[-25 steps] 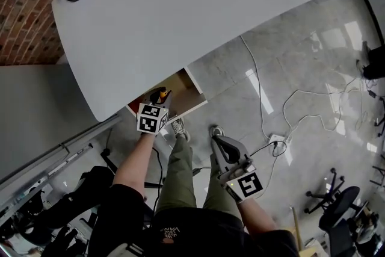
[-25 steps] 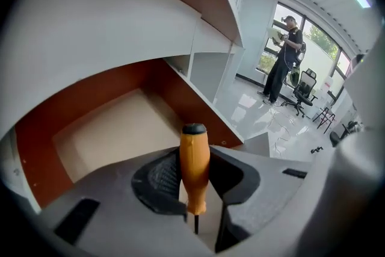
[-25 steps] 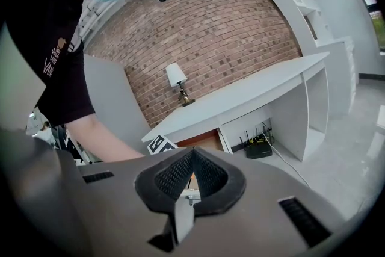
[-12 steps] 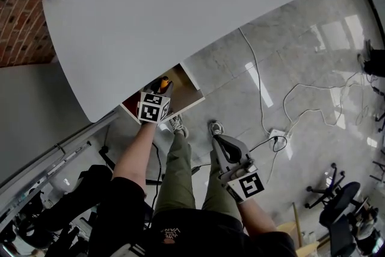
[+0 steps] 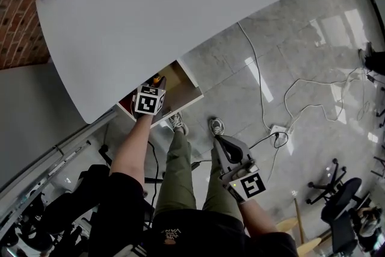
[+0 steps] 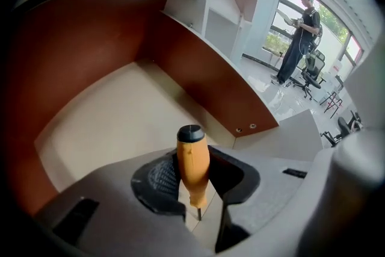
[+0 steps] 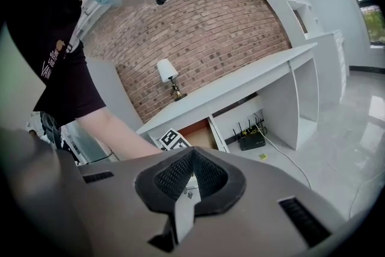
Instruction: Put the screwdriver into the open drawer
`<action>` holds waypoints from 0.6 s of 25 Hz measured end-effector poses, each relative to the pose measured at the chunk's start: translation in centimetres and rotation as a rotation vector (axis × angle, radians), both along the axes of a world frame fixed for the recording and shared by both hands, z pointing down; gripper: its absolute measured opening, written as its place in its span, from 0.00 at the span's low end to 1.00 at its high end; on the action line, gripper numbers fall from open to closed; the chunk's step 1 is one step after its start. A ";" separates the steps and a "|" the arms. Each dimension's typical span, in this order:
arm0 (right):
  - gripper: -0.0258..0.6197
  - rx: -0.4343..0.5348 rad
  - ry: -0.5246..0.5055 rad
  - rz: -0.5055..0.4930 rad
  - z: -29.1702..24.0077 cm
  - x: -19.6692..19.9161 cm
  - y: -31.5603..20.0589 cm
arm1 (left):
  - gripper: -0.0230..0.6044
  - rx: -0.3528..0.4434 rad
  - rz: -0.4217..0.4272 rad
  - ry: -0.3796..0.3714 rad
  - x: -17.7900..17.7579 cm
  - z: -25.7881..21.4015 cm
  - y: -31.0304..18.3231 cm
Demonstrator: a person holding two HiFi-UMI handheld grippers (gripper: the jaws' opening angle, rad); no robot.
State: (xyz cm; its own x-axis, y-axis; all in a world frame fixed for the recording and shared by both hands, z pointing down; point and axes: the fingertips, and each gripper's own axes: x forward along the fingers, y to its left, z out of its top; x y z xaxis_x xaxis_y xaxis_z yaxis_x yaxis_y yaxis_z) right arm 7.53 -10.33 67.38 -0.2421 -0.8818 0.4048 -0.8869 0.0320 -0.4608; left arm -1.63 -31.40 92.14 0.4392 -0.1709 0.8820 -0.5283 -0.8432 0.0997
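A: Layout at that moment?
B: White counter, smooth top, rounded corner. The drawer stood pulled out under its edge: red-brown walls, pale flat bottom, nothing seen lying in it.
A: Grippers?
B: The left hand-held gripper was over the drawer mouth, pitched steeply down, jaws clamped on the screwdriver. The right hand-held gripper was well apart, low beside the person's legs over the glossy floor, jaws together, nothing between them.
A: So the screwdriver wasn't in?
B: Not resting. It was held above the drawer bottom, inside the wall line as far as the left gripper view showed. Its long axis ran along the gripper's own pointing line, handle end leading toward the bottom, shaft trailing back between the jaws.
A: What did the next move turn on?
B: My read: the drawer bottom lay straight ahead of the handle end, so lower and release. Left was the only hand near; right had no part.
A: Handling?
B: Orange handle, smooth, tapered, with a round black cap; thin metal shaft. Dark ribbed pads. Round body, so it would likely roll once let go; the walls should stop it.
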 end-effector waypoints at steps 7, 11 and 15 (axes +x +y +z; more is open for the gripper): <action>0.04 0.004 0.001 0.013 0.5 0.3 -0.4 | 0.22 0.014 0.020 -0.001 0.3 0.9 -0.3; 0.04 -0.001 0.000 0.019 0.7 0.4 -0.4 | 0.27 0.011 0.028 -0.007 0.2 1.2 -0.4; 0.04 -0.006 -0.007 0.009 0.6 0.1 -0.2 | 0.28 0.003 0.029 -0.012 -0.1 1.1 0.2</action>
